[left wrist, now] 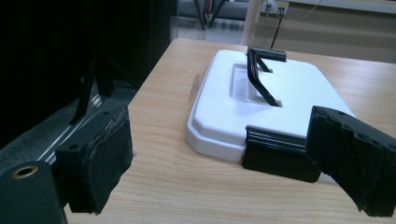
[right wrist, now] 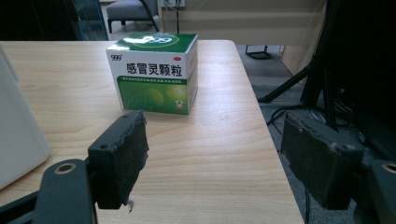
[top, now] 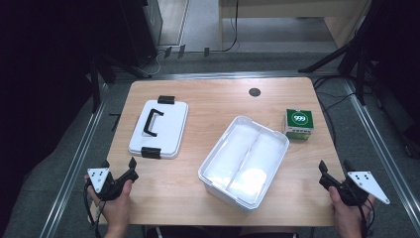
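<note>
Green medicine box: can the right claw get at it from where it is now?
Probably yes. The right claw is open and faces the green medicine box across bare table; the white bin sits off to one side, clear of that line.

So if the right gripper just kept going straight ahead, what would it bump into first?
Probably the green and white box. The right gripper has open, empty jaws pointing along bare table toward it, though the box sits a little left of center, so it might only clip it.
</note>
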Demonstrator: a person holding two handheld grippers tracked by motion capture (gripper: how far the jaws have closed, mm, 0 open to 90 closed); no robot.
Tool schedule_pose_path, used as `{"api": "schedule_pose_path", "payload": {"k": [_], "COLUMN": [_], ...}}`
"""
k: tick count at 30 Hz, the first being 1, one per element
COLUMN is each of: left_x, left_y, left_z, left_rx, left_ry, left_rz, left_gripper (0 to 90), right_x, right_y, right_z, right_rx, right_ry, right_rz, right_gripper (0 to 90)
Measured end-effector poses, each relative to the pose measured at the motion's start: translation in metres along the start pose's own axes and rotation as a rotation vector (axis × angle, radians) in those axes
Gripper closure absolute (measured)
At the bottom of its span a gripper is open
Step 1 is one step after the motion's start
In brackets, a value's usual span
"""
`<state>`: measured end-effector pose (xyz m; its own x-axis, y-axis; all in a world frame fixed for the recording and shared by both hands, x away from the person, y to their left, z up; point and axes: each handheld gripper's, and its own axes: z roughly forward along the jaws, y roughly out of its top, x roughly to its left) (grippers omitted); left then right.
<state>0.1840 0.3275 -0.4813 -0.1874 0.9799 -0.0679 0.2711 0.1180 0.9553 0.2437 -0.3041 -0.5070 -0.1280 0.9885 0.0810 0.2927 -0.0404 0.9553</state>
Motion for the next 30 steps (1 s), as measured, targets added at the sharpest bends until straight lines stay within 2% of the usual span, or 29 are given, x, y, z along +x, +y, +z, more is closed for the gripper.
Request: {"api": "schedule_pose_path", "payload": {"k": [6,7,10,14,17,19,20,22,24,27,28,30], "left_x": [-0.004,-0.007,-0.021,-0.043,-0.059,-0.069,-0.074,-0.084,-0.095,-0.112,-0.116,-0.125], "left_y": [0.001,0.001,0.001,0.001,0.0,0.0,0.0,-0.002,-0.004,-0.01,-0.011,-0.015], "left_z": [-0.004,-0.006,-0.013,-0.021,-0.028,-0.034,-0.037,-0.042,-0.047,-0.054,-0.057,-0.061], "left_rx": [-0.007,-0.009,-0.024,-0.025,-0.031,-0.031,-0.031,-0.03,-0.02,-0.009,-0.002,0.003], "left_ry": [-0.016,-0.021,-0.055,-0.133,-0.197,-0.245,-0.271,-0.316,-0.365,-0.451,-0.478,-0.52], "left_rz": [-0.015,-0.013,0.012,0.037,0.052,0.054,0.061,0.068,0.08,0.126,0.143,0.149], "left_gripper": [8.1,10.1,13.2,19.7,29.0,36.1,42.6,44.8,54.4,68.9,71.8,73.1], "right_x": [0.005,0.007,0.01,0.019,0.029,0.035,0.042,0.045,0.051,0.06,0.063,0.068], "right_y": [0.0,0.002,0.004,0.009,0.012,0.013,0.014,0.014,0.014,0.014,0.014,0.013], "right_z": [-0.001,-0.003,-0.005,-0.008,-0.01,-0.01,-0.01,-0.009,-0.008,-0.005,-0.005,-0.003], "right_rx": [-0.003,-0.007,-0.017,-0.023,-0.026,-0.024,-0.016,-0.014,-0.004,0.013,0.019,0.027], "right_ry": [0.038,0.065,0.087,0.147,0.201,0.24,0.266,0.278,0.29,0.294,0.3,0.304], "right_rz": [-0.026,-0.016,-0.016,0.001,0.018,0.009,0.0,-0.005,-0.009,-0.024,-0.03,-0.05], "right_gripper": [23.6,25.2,26.6,29.8,34.1,35.3,39.3,41.7,47.6,54.2,56.9,60.4]}}
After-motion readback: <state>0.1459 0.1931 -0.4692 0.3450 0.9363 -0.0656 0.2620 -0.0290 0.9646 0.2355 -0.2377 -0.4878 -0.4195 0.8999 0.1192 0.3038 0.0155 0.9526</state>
